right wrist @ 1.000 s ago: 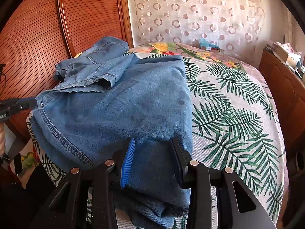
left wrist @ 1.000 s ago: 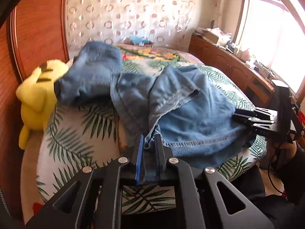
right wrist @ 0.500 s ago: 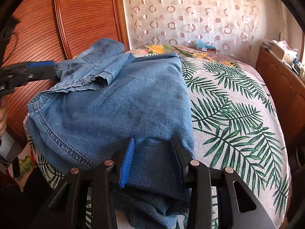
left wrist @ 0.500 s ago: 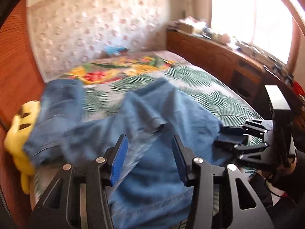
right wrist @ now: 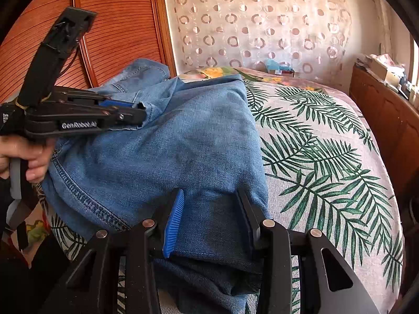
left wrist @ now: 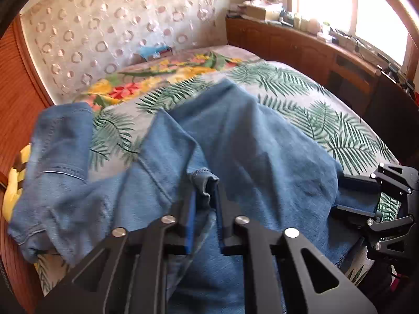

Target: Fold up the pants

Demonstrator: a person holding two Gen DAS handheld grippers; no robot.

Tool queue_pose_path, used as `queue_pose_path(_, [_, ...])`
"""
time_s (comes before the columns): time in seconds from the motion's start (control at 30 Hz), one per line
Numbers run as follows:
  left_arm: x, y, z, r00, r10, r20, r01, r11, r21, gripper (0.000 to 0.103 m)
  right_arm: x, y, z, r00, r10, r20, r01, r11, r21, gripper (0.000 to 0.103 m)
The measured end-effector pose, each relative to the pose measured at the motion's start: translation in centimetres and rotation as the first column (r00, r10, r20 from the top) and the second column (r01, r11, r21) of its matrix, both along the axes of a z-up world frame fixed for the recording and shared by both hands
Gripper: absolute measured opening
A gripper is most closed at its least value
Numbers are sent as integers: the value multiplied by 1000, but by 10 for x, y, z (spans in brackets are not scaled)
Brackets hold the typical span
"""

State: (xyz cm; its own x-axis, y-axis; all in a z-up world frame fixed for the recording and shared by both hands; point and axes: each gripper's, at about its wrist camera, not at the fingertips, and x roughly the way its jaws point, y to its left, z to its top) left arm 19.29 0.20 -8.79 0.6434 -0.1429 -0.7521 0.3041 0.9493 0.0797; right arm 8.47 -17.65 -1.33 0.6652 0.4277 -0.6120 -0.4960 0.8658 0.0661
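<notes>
Lying crumpled across the near end of the bed (right wrist: 327,141), the pants (right wrist: 162,151) are mid-blue washed denim, heavily rumpled, with stitched seams and a thick hem running along the near-left edge. Left gripper (left wrist: 205,200): fingers narrow, pinching a small bunched fold of hemmed denim between the pads; in the right wrist view that fold is raised above the rest of the cloth. One leg trails off to the left of these fingers toward a yellow plush toy (left wrist: 13,183) at the bed's edge. Right gripper (right wrist: 209,209): fingers wide, straddling a flat layer of denim that lies between them; darker folded layers sit beneath, nearer the camera. Palm-leaf bedspread shows bare to the right of these fingers.
</notes>
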Motion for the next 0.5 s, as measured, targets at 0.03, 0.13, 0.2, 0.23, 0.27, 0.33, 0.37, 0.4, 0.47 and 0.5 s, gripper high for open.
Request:
queue_pose_path(0.03, [-1, 4, 4, 1000, 7, 7, -7, 1000, -7, 9, 0, 0, 0, 1000, 0, 1, 0, 1000, 0, 41])
queue_pose_path(0.13, [-6, 24, 21, 998, 46, 44, -45, 999, -27, 9, -1, -1, 1, 1000, 1, 1, -1, 1000, 2, 41])
queue_pose_path(0.2, [-6, 41, 30, 995, 78, 63, -76, 997, -34, 8, 0, -2, 2, 1000, 2, -3, -2, 1000, 5, 41])
queue_pose_path(0.23, [-5, 48, 34, 993, 91, 69, -89, 995, -35, 8, 0, -3, 2, 1000, 3, -5, -3, 1000, 6, 41])
queue_pose_path(0.27, [-5, 57, 37, 991, 107, 76, -104, 994, -38, 8, 1, -3, 3, 1000, 4, -8, -4, 1000, 7, 41])
queue_pose_path(0.33, [-2, 77, 42, 987, 142, 79, -138, 989, -56, 8, 1, -3, 4, 1000, 5, -12, -5, 1000, 7, 41])
queue_pose_path(0.37, [0, 82, 42, 985, 153, 77, -148, 987, -62, 8, 2, -3, 4, 1000, 4, -14, -4, 1000, 7, 41])
queue_pose_path(0.4, [2, 92, 42, 982, 171, 77, -167, 984, -62, 8, 3, -4, 5, 1000, 3, -15, -3, 1000, 9, 41])
queue_pose_path(0.47, [4, 103, 42, 978, 191, 79, -187, 981, -57, 8, 3, -5, 6, 1000, -3, -17, 3, 1000, 11, 41])
queue_pose_path(0.5, [5, 109, 41, 976, 202, 77, -198, 979, -56, 8, 3, -6, 6, 1000, -5, -17, 5, 1000, 12, 41])
